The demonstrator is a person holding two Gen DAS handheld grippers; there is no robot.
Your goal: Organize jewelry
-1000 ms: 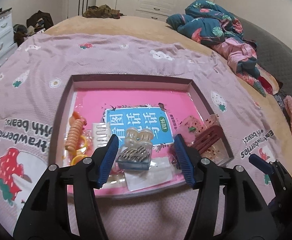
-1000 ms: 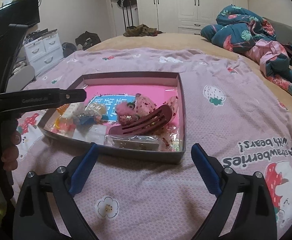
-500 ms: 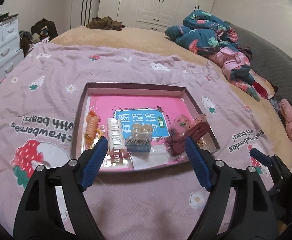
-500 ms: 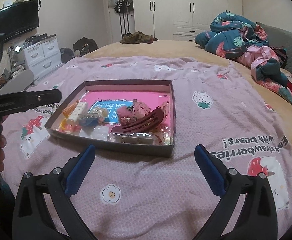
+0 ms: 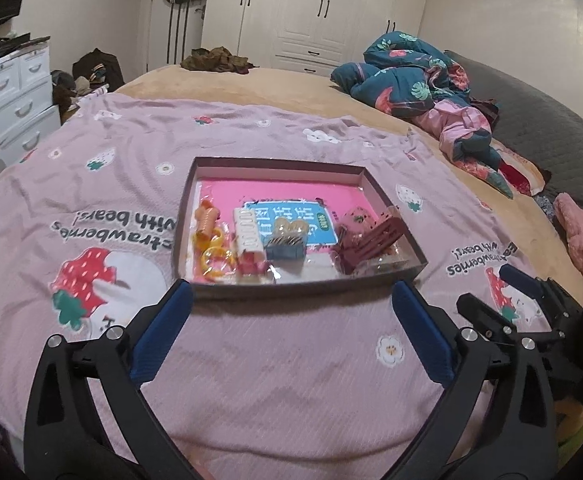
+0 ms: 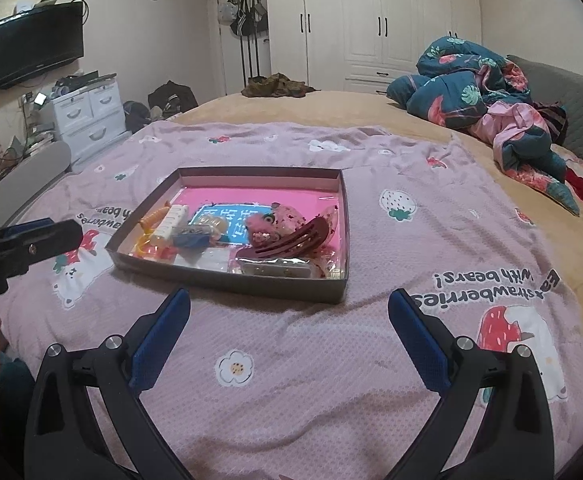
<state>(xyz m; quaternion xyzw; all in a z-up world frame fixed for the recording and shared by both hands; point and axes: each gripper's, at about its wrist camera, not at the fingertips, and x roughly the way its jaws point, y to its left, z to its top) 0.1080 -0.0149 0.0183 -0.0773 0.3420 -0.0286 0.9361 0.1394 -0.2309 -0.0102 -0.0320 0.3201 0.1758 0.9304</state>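
A shallow brown tray point(image 5: 279, 164) with a pink floor lies on the lilac strawberry bedspread. In it are a dark red hair claw point(image 5: 371, 244), an orange spiral hair tie point(image 5: 207, 218), yellow rings point(image 5: 215, 258), a white clip point(image 5: 247, 230) and a small blue box point(image 5: 285, 248). My left gripper point(image 5: 291, 296) hangs just short of the tray's near wall, its jaws opening wide with nothing between them. My right gripper point(image 6: 289, 300) is open and empty, a little back from the tray point(image 6: 227, 280); the claw point(image 6: 287, 240) lies ahead of it.
A blue floral quilt point(image 6: 471, 92) is bundled at the far right of the bed. White drawers point(image 6: 87, 116) and a wall TV point(image 6: 37, 44) stand to the left. Clothes point(image 6: 275, 84) lie at the bed's far edge, before white wardrobes.
Both grippers have drawn back from the tray and risen a little. The left jaws, earlier either side of the blue box, have spread wide; the box stays in the tray.
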